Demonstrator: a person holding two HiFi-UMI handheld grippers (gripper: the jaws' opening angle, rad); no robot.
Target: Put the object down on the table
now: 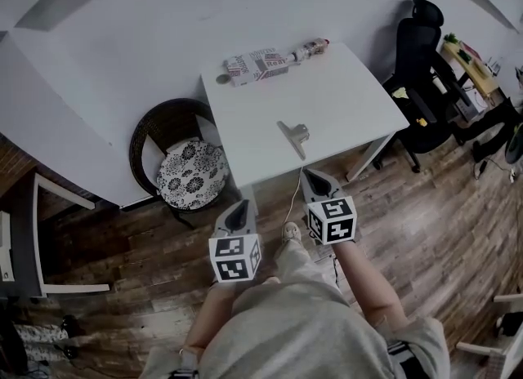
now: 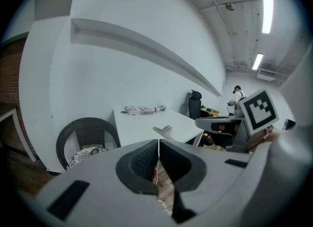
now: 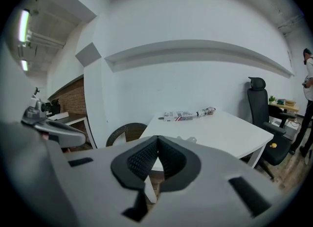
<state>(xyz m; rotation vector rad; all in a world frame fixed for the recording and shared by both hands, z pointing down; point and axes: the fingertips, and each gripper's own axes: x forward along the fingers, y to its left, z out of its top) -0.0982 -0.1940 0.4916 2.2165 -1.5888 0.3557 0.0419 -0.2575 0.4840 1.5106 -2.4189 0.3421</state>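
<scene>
Nearest to me, the left gripper [image 2: 158,158] has its two dark pads pressed together along their length, with nothing caught between them. Through the narrow slit below them I see only wooden floor [image 1: 139,243]. The right gripper [image 3: 157,156] is the same, jaws fully closed and nothing in its grasp. In the head view both grippers are held low in front of my operator's body, side by side and a little apart. Their tips point toward the near edge of the white table [image 1: 351,100], and neither reaches over it.

The small grey object [image 1: 294,134] lies flat on the table close to that near edge, just beyond the right gripper's tip and clear of both grippers. It looks like a flat blade with a rounded knob at one end, but I cannot make out more than that.

Left of the table stands a dark wicker chair [image 1: 151,128] with a black-and-white patterned cushion [image 1: 190,173] on its seat.

At the table's far edge, against the wall [image 1: 163,26], a printed carton [image 1: 257,64] lies on its side. A wrapped bottle [image 1: 311,47] lies end to end with it on the right.

Beyond the table's right corner is a black office chair [image 1: 417,51].
</scene>
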